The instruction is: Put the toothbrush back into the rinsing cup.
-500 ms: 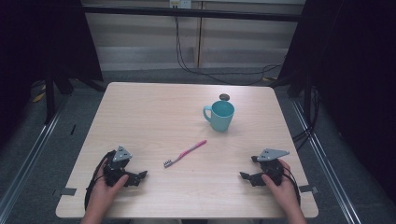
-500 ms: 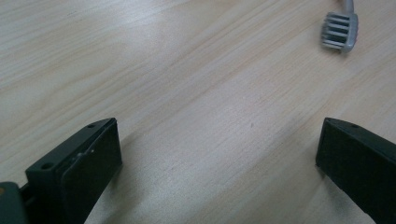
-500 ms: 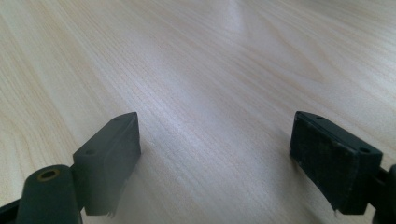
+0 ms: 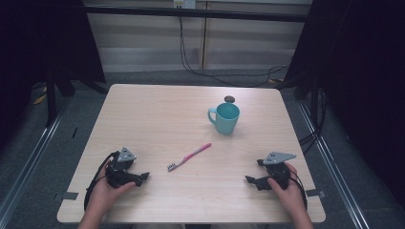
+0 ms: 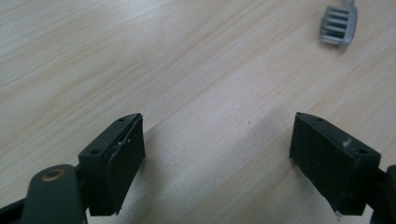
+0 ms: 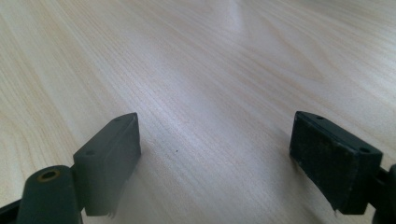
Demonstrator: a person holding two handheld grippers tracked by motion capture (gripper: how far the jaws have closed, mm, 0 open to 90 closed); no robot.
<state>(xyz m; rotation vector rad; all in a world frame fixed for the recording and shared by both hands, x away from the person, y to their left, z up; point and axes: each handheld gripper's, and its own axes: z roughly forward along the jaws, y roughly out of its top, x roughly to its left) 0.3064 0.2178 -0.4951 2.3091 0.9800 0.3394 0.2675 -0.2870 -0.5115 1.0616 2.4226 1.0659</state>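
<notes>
Pink toothbrush (image 4: 189, 156) lies flat mid-bench, diagonal: bristle head toward the person's near-left, handle tip angled up toward the teal mug (image 4: 226, 118). Nothing touches it. Well apart from the mug, so there's free room along the whole handle for a pinch from either side.

Left claw (image 4: 143, 177) sits low on the wood bench (image 4: 143, 114), near-left, jaws spread wide and empty, pointing roughly at the brush head. In the left gripper view the grey bristle head (image 5: 339, 25) sits up in the far right corner, ahead of the jaws and off their centreline, not between them. My read: this is the closer claw to the head end and the likelier one to go in first, but it needs to shift toward the brush before closing.

Right claw (image 4: 249, 180) mirrors it near-right, jaws also wide, nothing between them, bare wood grain ahead in the right gripper view. It points inward across the bench, near the handle's side but not lined up on anything.

Mug stands upright, handle to its left, mouth open upward, likely the drop target for the brush. Small dark round object (image 4: 229, 99) just behind the mug; can't tell what it is.
</notes>
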